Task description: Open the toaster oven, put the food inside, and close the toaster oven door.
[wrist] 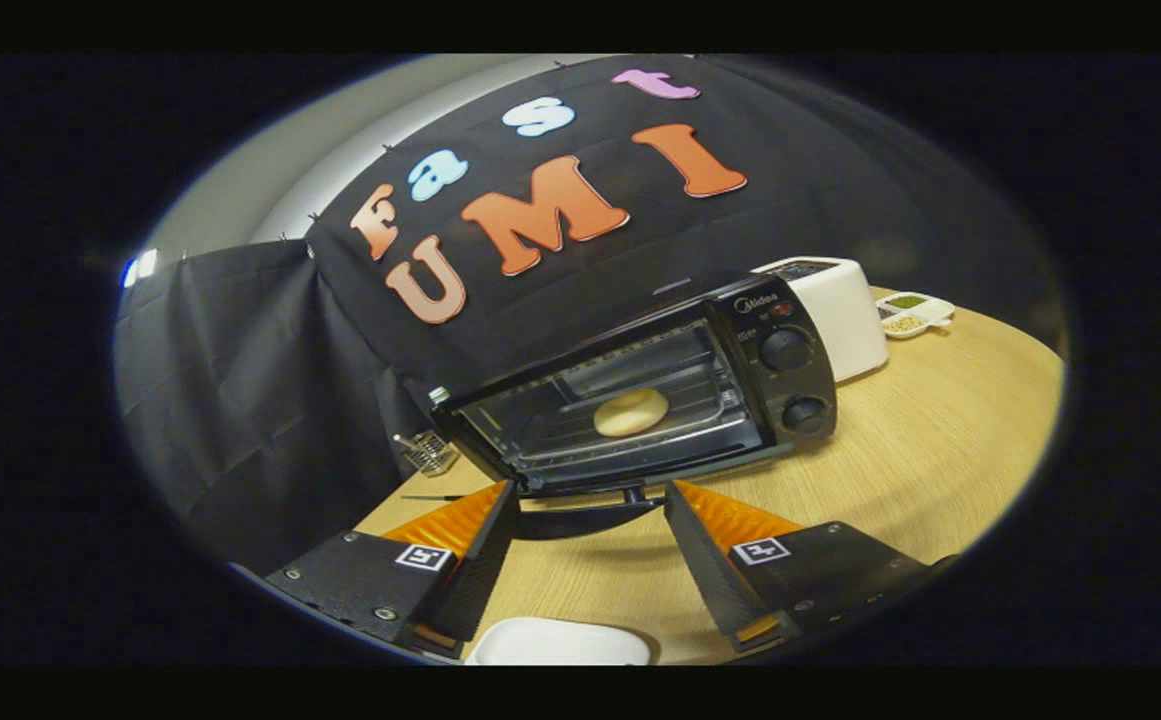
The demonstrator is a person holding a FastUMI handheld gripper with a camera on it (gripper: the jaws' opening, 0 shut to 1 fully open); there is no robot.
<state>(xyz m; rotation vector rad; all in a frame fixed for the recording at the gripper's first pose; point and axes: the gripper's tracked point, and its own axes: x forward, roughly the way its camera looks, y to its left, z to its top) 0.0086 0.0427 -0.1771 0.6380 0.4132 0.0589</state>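
A brand name, "Midea", is showing in small pale letters at the top of the dark knob panel on the black boxy toaster oven (640, 400); tiny marks are sitting beside its two round knobs, too small to read; black-and-white square tags are sitting on the black and orange gripper (590, 520), showing patterns, not words.

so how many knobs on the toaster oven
2, both on the toaster oven control panel, right of the door: upper knob, lower knob beneath it. Gripper jaws are open.
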